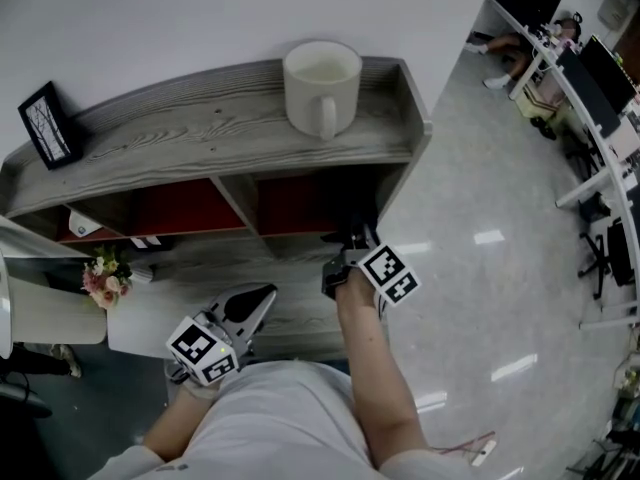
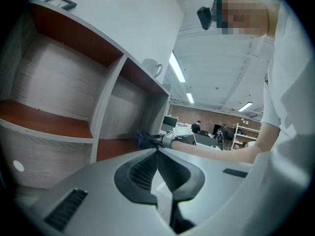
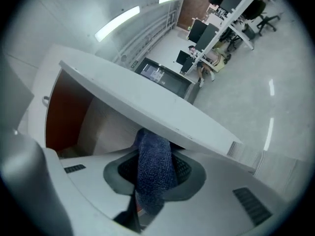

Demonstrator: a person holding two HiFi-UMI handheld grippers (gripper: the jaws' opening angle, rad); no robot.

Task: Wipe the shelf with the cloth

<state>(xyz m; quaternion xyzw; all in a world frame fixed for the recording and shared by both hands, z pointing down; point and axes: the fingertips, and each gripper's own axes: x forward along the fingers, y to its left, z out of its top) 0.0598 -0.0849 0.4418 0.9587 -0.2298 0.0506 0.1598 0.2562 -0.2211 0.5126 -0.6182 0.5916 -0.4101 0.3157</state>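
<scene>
Where the grey shelf (image 1: 190,133) stands (mug (image 1: 322,86) on top), glossy floor (image 1: 480,168) gleams.

I'm looking down on the grey wood-grain shelf (image 1: 190,133). Its top board carries a white mug (image 1: 322,86) near the right end and a black picture frame (image 1: 48,125) at the left end. Below, an upright divider (image 1: 238,203) separates red-backed compartments; the left one holds what may be a small white tag (image 1: 85,226).

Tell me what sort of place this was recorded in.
Probably an open-plan office: a long white desk carrying dark flat monitors, a black swivel chair beside it, and a glossy pale floor.
</scene>
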